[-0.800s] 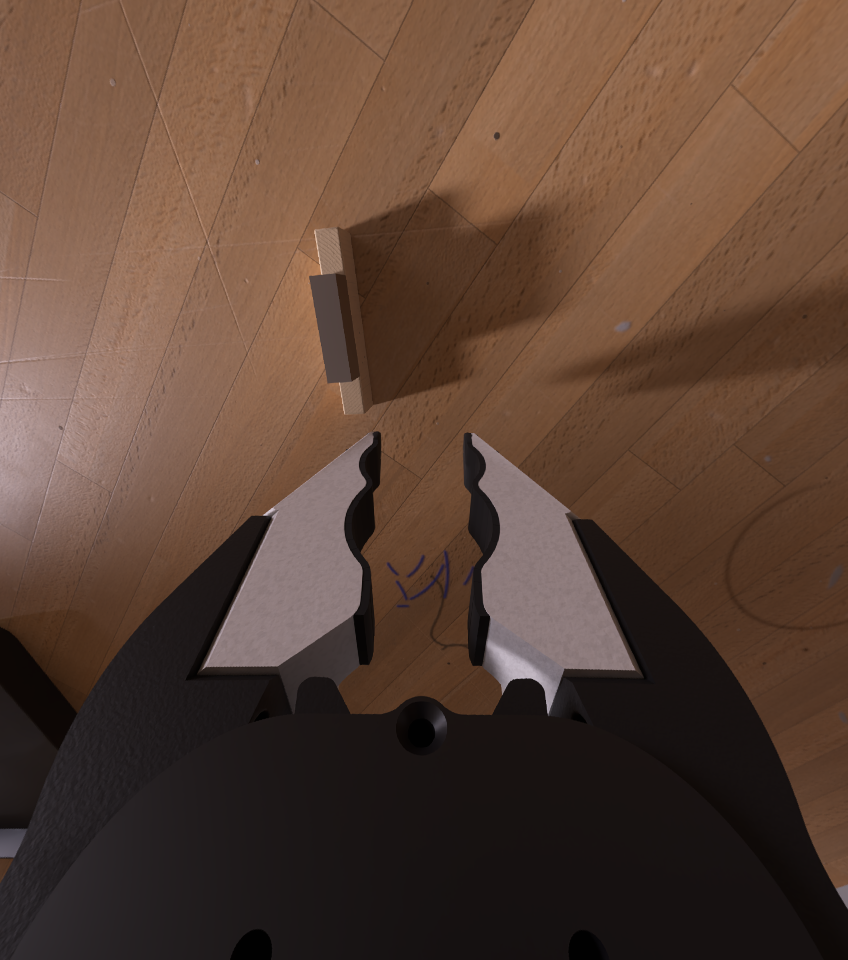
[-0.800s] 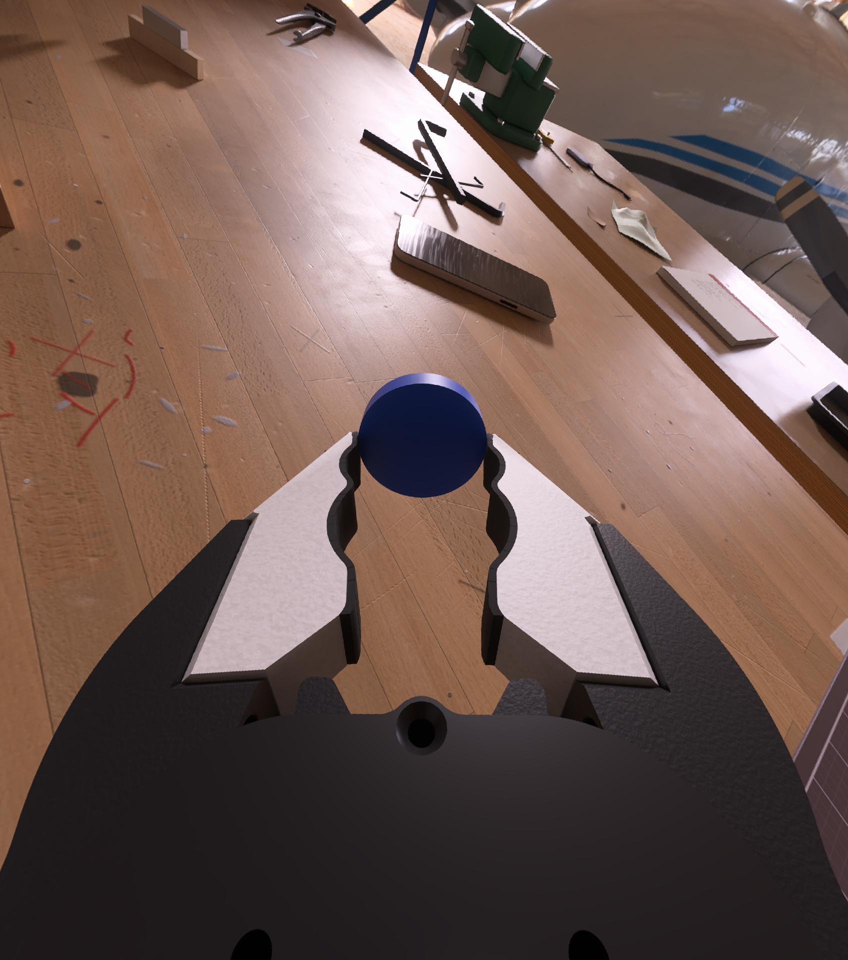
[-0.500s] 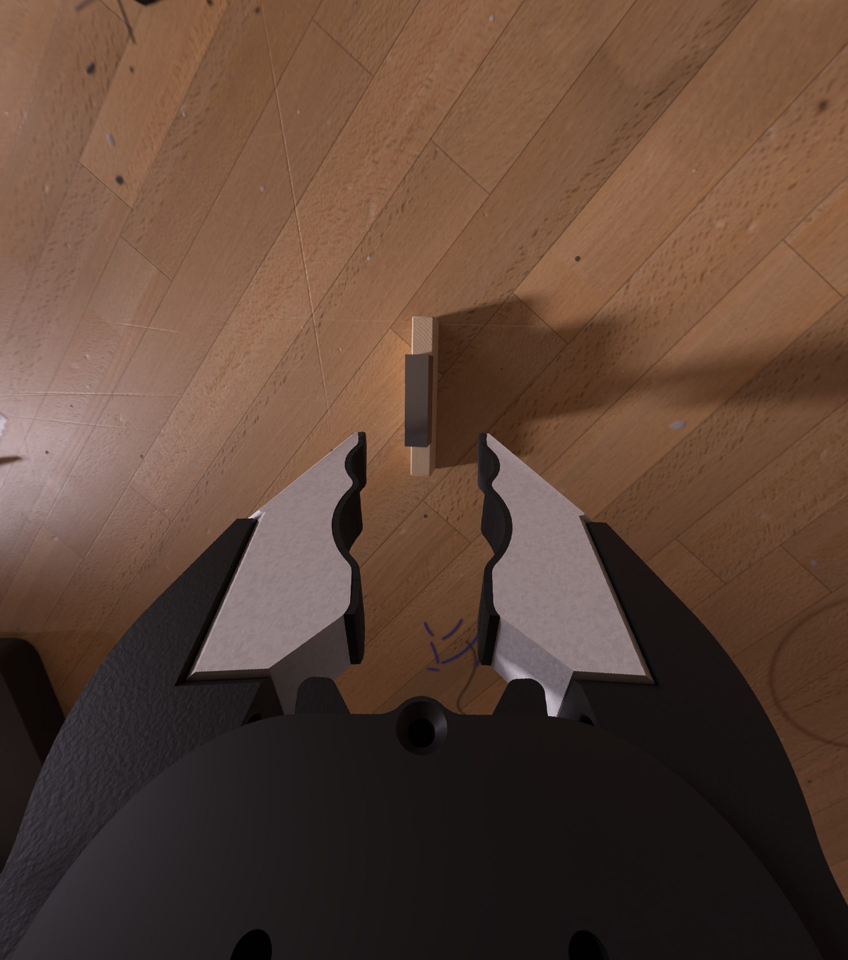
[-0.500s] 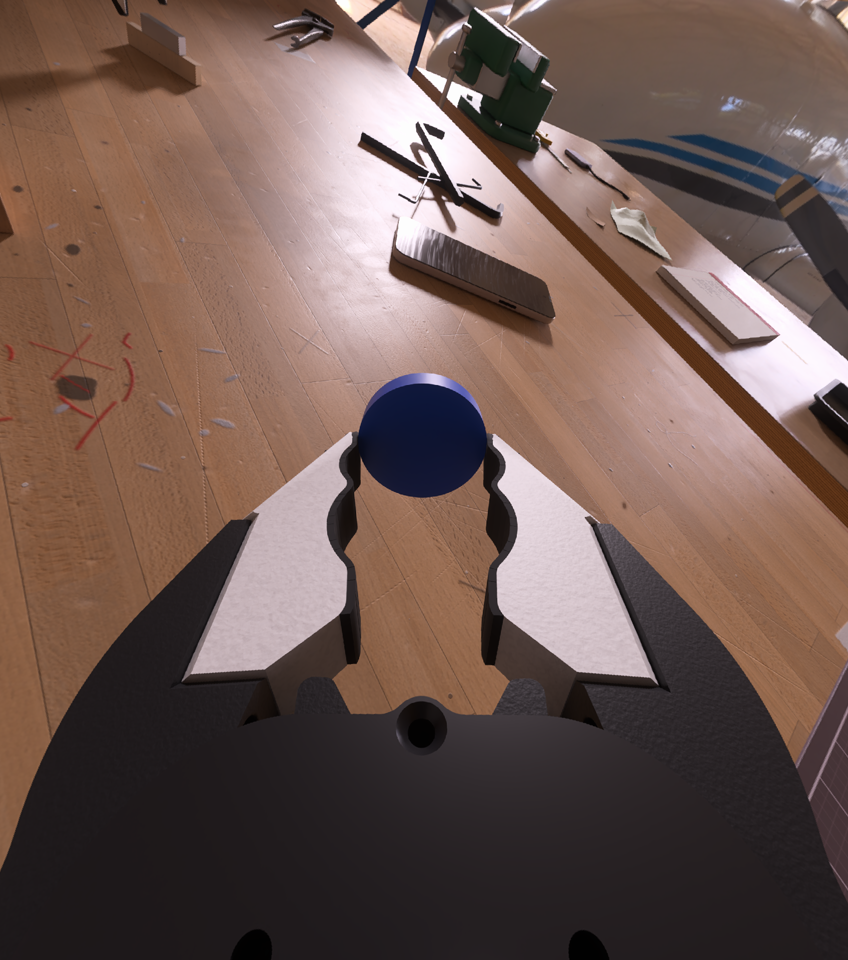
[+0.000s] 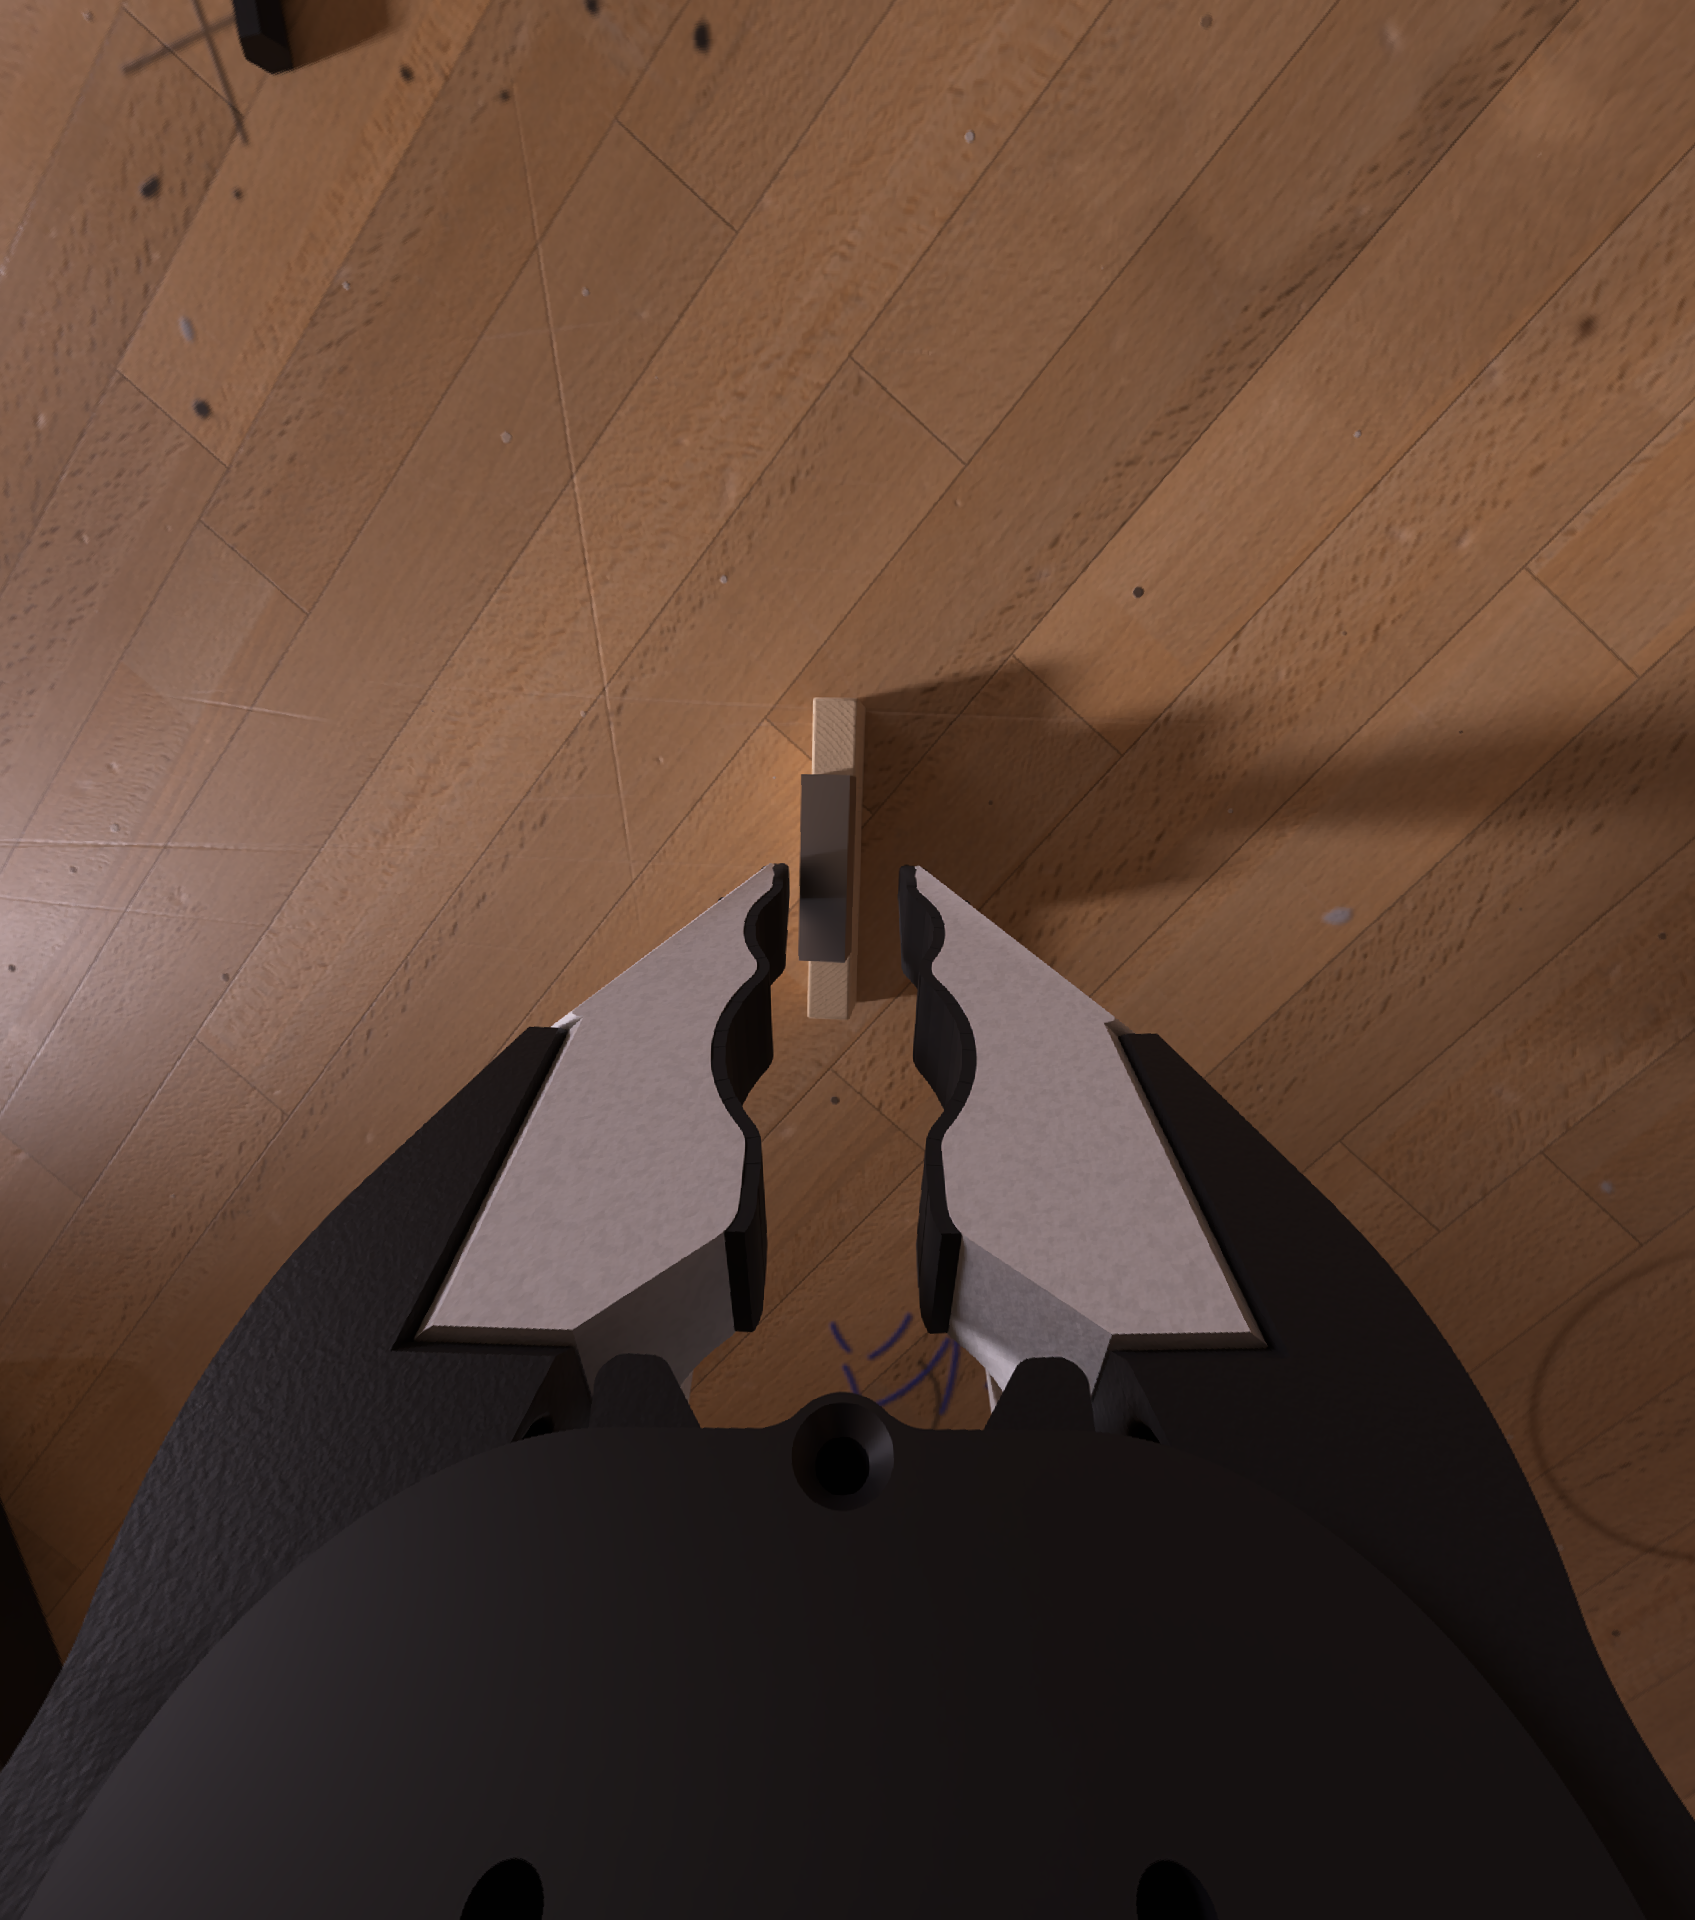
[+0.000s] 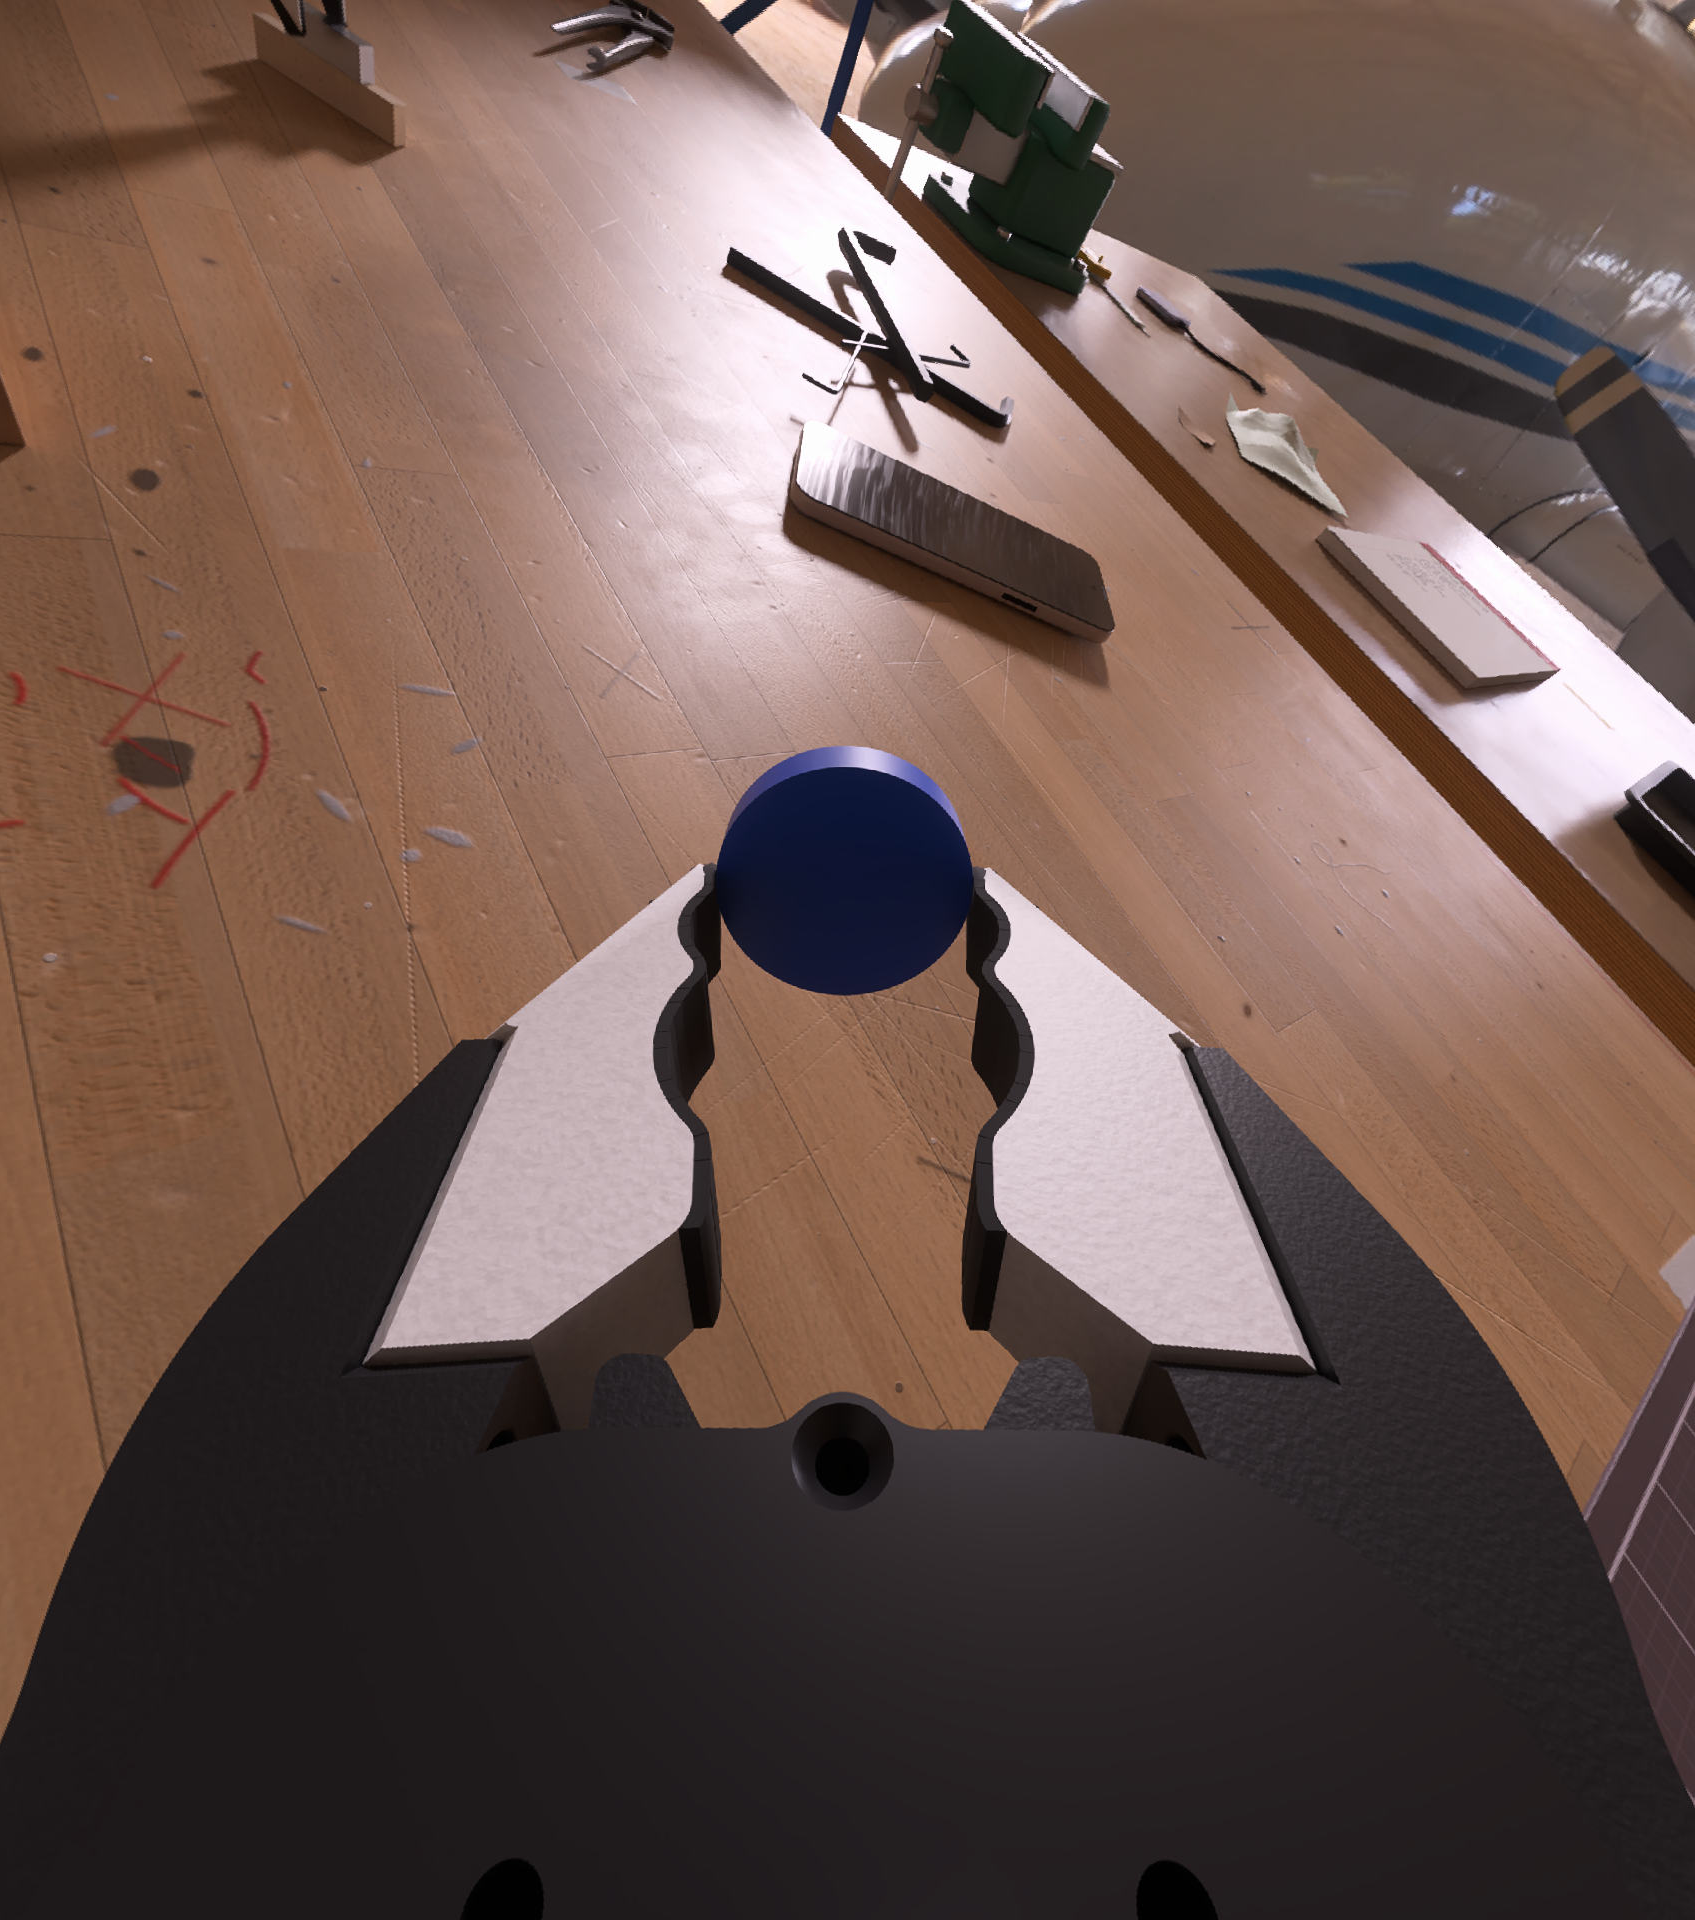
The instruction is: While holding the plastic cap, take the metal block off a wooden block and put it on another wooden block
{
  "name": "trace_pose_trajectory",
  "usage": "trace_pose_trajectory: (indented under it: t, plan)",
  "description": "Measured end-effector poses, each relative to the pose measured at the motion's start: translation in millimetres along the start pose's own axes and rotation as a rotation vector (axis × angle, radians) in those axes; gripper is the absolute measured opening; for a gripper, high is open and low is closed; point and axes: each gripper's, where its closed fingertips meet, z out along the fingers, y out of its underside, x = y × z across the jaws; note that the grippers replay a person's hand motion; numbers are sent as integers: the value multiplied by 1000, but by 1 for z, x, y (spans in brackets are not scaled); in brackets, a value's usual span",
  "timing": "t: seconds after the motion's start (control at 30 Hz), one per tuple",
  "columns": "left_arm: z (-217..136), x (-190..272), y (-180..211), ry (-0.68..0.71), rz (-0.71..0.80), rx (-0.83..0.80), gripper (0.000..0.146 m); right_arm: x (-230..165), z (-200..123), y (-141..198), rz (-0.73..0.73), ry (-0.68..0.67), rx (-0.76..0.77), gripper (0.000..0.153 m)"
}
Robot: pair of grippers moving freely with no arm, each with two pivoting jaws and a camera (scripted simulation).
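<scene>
Our left gripper (image 5: 841,878) hangs open, its wavy dark pads either side of the matte grey metal block (image 5: 825,878) sitting on a pale, slim wooden block (image 5: 835,727). Our right gripper (image 6: 843,883) pinches the smooth round blue plastic cap (image 6: 843,873) above the scratched plank benchtop (image 6: 510,468).

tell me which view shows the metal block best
The left wrist view: the grey metal block sits on its wooden block from straight above, between the open left gripper fingertips. The right wrist view shows it only small and far off at the top left, with fingers around it.
</scene>
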Motion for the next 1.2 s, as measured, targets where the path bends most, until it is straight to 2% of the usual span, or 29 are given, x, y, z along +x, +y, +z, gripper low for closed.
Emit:
trace_pose_trajectory:
  t: [0.1,0.3,0.37,0.47,0.53,0.77,0.9,0.97,1.07,1.2]
  plan:
    - [-5,-5,-1,-23,-6,7,21,0,0,0,0,-2,-1,47]
    - [0,-7,6,-9,7,-59,45,-1,0,0,-2,-3,-3,47]
    - [4,-5,8,2,22,-71,46,-1,0,0,-3,-3,-4,47]
    - [6,-5,6,4,16,-57,31,-1,0,0,-5,-3,-5,47]
    - [7,-4,5,8,7,-37,9,-1,0,0,-7,-4,-7,47]
    - [4,-6,4,-22,31,-30,9,-1,-1,0,-10,-2,-7,47]
    - [-20,-3,-12,-29,24,48,9,-1,-1,-1,-12,0,-5,47]
    - [-45,9,-36,-26,49,134,9,-1,-1,-1,-13,-2,-6,47]
    - [-81,52,-80,-4,178,248,9,-2,0,0,-15,-3,-9,47]
    - [-88,139,-118,66,411,262,9,-1,-1,-1,-18,0,-6,47]
